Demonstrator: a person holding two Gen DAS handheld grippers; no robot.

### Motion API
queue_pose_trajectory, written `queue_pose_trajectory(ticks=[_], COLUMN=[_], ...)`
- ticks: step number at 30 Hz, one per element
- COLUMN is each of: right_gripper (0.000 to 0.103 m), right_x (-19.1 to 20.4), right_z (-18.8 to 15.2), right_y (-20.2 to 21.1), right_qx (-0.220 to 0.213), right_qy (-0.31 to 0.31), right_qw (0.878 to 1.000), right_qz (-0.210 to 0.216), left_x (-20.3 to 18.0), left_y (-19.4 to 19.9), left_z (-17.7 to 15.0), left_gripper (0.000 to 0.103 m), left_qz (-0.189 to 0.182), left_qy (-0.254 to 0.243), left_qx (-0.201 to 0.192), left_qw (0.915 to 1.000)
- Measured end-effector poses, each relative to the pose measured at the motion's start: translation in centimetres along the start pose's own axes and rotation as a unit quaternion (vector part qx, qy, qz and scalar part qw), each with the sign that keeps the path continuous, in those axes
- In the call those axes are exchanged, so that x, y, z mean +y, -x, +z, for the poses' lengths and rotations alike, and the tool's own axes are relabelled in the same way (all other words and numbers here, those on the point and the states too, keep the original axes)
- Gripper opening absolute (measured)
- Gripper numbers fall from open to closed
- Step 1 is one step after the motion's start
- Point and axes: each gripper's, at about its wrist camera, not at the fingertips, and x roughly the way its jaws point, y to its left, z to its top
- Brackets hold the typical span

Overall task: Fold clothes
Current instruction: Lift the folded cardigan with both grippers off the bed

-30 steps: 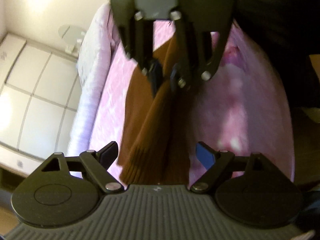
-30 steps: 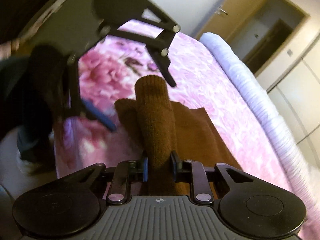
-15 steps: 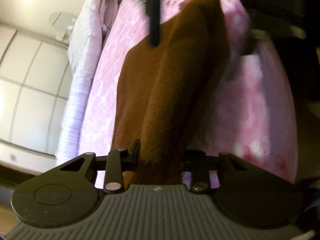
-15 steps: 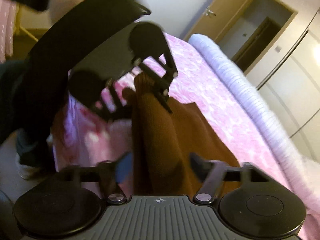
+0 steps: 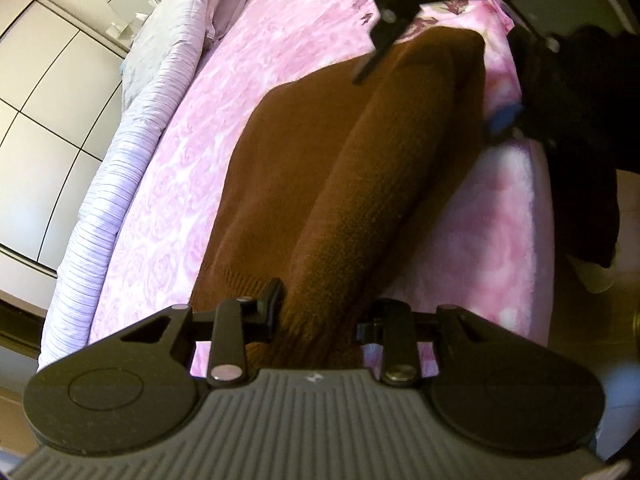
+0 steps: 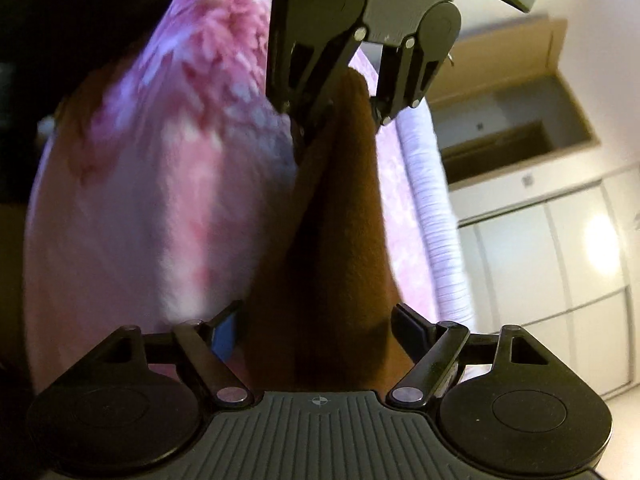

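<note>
Left wrist: hand-held gripper (image 5: 318,316) apparently pinching sweater (image 5: 340,184)

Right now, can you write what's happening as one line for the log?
task: fold clothes | left gripper: shut on brown sweater sleeve | right gripper: open around it | surface: pink floral bedspread

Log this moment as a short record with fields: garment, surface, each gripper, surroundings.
garment: brown knit sweater, one sleeve stretched along its body
surface: pink floral bedspread
left gripper: shut on the sleeve's ribbed end
right gripper: open, fingers on either side of the sleeve
surroundings: pale ruffled duvet along the far side of the bed, white wardrobe beyond it
</note>
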Motion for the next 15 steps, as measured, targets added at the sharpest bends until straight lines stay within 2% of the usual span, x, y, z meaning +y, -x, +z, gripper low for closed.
queue_pose_trajectory(ticks=[1, 2, 5, 7, 11, 15], right_gripper=[0.073, 0.063, 0.04, 0.03, 0.026, 0.026], right_x=[-0.2, -0.6, -1.3, -1.9, -3.9, -6.1], right_z=[-0.2, -0.5, -1.2, -1.3, -1.0, -0.2], right_y=[-0.2, -0.5, -0.8, -0.6, 0.5, 1.9], right_qx=[0.006, 0.016, 0.035, 0.034, 0.029, 0.023], right_qy=[0.002, -0.003, -0.021, -0.043, -0.07, -0.074], right_qw=[1.0, 1.0, 0.999, 0.998, 0.996, 0.997], right_qz=[-0.002, 0.003, 0.023, 0.039, 0.041, 0.022], left_x=[0.0, -0.1, -0.2, -0.4, 0.0, 1.4], left_y=[-0.1, -0.2, -0.6, -0.6, 0.2, 1.7], left_z=[0.1, 0.3, 0.2, 0.5, 1.2, 2.5], left_gripper=[0.029, 0.029, 0.028, 0.027, 0.025, 0.024], left_qz=[0.001, 0.002, 0.007, 0.014, 0.03, 0.056], left_qy=[-0.004, -0.007, -0.02, -0.038, -0.07, -0.088], left_qx=[0.0, 0.001, 0.006, 0.011, 0.01, -0.002], left_qw=[1.0, 1.0, 0.9998, 0.9991, 0.997, 0.9946])
